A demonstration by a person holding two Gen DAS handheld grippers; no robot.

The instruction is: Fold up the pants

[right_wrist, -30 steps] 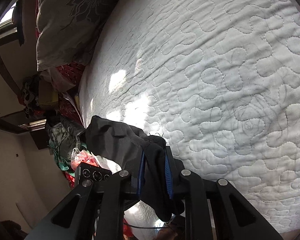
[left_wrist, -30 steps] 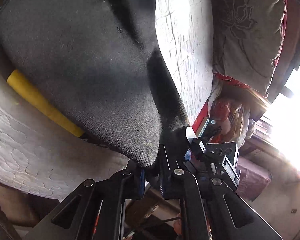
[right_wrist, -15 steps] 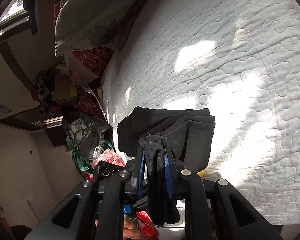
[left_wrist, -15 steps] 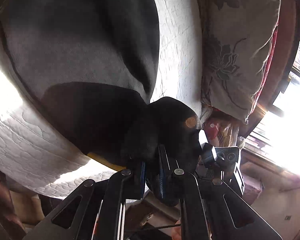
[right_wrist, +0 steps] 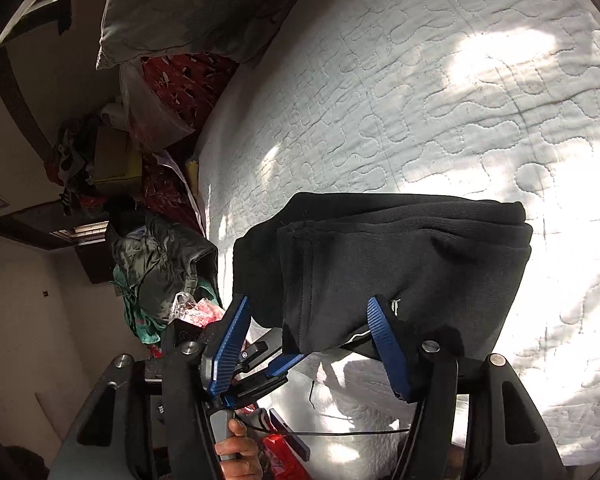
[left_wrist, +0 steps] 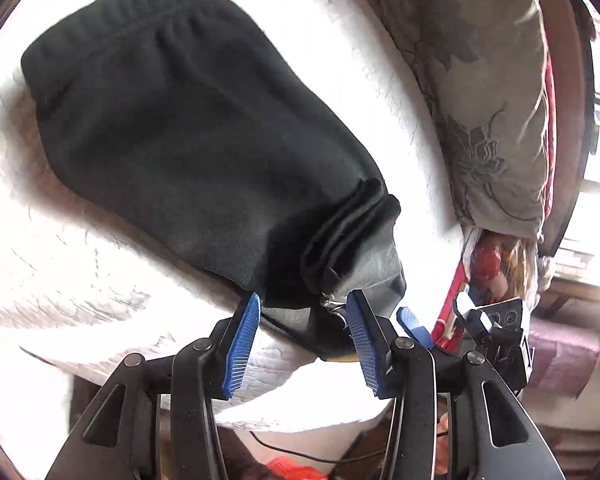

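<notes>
White quilted bed (right_wrist: 440,92) takes up most of both views, w/ a grey floral pillow (left_wrist: 488,80) at its far side and a heap of clothes and bags (right_wrist: 156,264) on the floor beside it. The black pants (left_wrist: 196,136) lie on the mattress right at its near edge, doubled into a thick bundle: waistband end away from the left wrist cam, stacked cuff/hem layers nearest the grippers. Prob laid at the edge so the person can reach w/o leaning over the bed. Left gripper (left_wrist: 300,340) is spread wide, blue pads either side of the cuff end but gripping nothing; one pad sits just beside a scrap of stitching on the hem, contact unclear. Right gripper (right_wrist: 312,344) is also wide open, holding nothing; the near hem of the bundle droops between its fingers, and one pad looks tucked against or under the cloth. Judging by the neat stack, the fold looks about done; both grippers open reads as letting go, so the layers stay put.
</notes>
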